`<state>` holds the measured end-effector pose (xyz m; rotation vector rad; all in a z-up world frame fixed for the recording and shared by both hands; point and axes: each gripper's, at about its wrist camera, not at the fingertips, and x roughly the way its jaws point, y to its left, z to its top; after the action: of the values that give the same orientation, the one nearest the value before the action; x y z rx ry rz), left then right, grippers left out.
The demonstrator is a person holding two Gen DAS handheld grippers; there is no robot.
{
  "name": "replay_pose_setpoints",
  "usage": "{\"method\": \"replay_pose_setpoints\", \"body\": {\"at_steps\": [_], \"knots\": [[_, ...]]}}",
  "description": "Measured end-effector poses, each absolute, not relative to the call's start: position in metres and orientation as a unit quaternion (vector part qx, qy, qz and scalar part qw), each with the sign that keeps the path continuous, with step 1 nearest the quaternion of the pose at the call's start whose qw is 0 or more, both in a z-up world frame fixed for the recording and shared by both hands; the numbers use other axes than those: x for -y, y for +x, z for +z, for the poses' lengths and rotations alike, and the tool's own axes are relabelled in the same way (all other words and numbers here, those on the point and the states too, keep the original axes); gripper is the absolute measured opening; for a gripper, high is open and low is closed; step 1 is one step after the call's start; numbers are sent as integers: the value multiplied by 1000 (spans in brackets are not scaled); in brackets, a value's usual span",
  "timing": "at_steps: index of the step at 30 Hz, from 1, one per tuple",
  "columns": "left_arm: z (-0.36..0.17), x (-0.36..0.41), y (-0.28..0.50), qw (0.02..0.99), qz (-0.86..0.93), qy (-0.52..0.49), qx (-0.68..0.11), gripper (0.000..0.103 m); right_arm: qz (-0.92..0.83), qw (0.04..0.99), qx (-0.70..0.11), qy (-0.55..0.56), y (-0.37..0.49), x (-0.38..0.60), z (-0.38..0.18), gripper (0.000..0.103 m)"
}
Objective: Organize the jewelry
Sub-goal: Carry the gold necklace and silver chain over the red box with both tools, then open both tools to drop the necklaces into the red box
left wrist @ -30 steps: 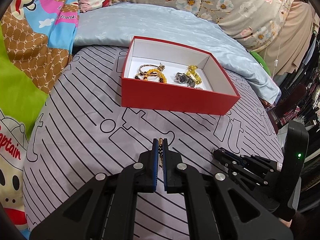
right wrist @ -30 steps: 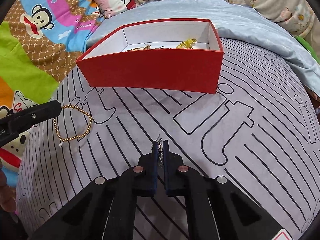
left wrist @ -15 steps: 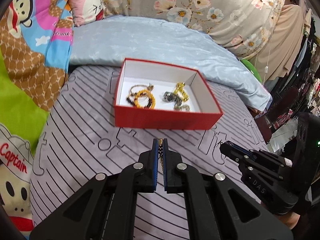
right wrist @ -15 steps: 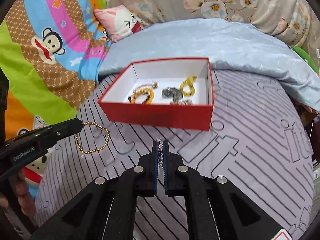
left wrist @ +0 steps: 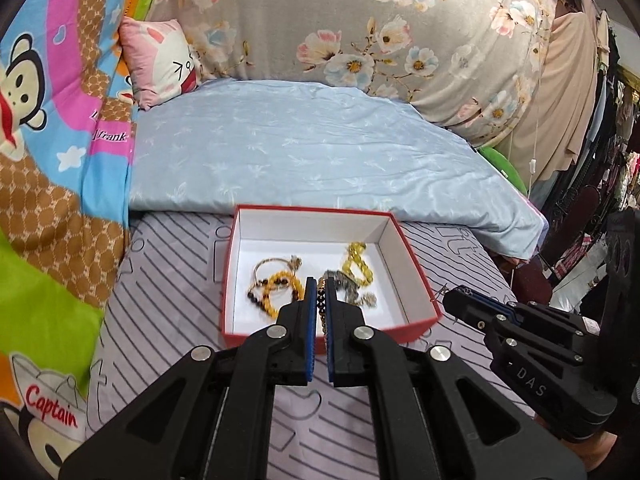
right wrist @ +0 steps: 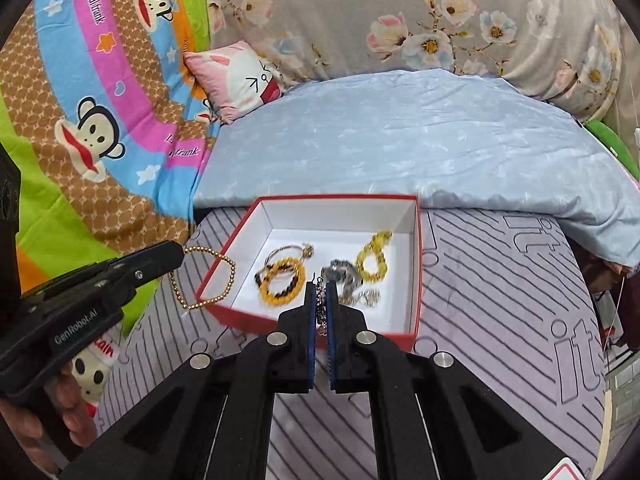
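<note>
A red box (left wrist: 416,266) with a white inside sits on the striped grey sheet; it also shows in the right wrist view (right wrist: 416,264). In it lie an amber bead bracelet (right wrist: 282,280), a yellow bead bracelet (right wrist: 374,256), a thin bangle and a metal watch (right wrist: 340,274). My left gripper (left wrist: 319,286) is shut on a gold bead bracelet (right wrist: 204,276), which hangs in the air just left of the box. My right gripper (right wrist: 320,290) is shut on a small silver earring (right wrist: 320,300), held above the box's front wall.
A pale blue quilt (left wrist: 304,148) lies behind the box. A pink cartoon pillow (left wrist: 160,58) and a bright monkey-print blanket (left wrist: 48,120) are at the left. Floral bedding (left wrist: 380,32) stands at the back. Clothes hang past the bed's right edge.
Both grippers have risen off the sheet and moved toward the box, each carrying its piece. The box's contents now show from above.
</note>
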<state>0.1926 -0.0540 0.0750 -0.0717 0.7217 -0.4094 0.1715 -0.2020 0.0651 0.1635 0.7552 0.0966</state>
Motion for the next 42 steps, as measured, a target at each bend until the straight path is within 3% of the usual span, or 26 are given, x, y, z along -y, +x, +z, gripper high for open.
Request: {"method": "replay_pose_setpoints", "body": {"at_steps": [15, 33, 37, 42], "knots": [[24, 87, 262, 904, -182, -18, -387, 3, 34, 912, -399, 85, 243, 211, 23, 4], [-8, 96, 285, 897, -167, -4, -409, 4, 22, 903, -422, 81, 264, 209, -7, 9], [-5, 95, 285, 899, -166, -5, -405, 13, 22, 903, -421, 79, 264, 207, -6, 10], [-1, 94, 282, 904, -156, -2, -398, 27, 18, 907, -414, 75, 262, 204, 0, 24]]}}
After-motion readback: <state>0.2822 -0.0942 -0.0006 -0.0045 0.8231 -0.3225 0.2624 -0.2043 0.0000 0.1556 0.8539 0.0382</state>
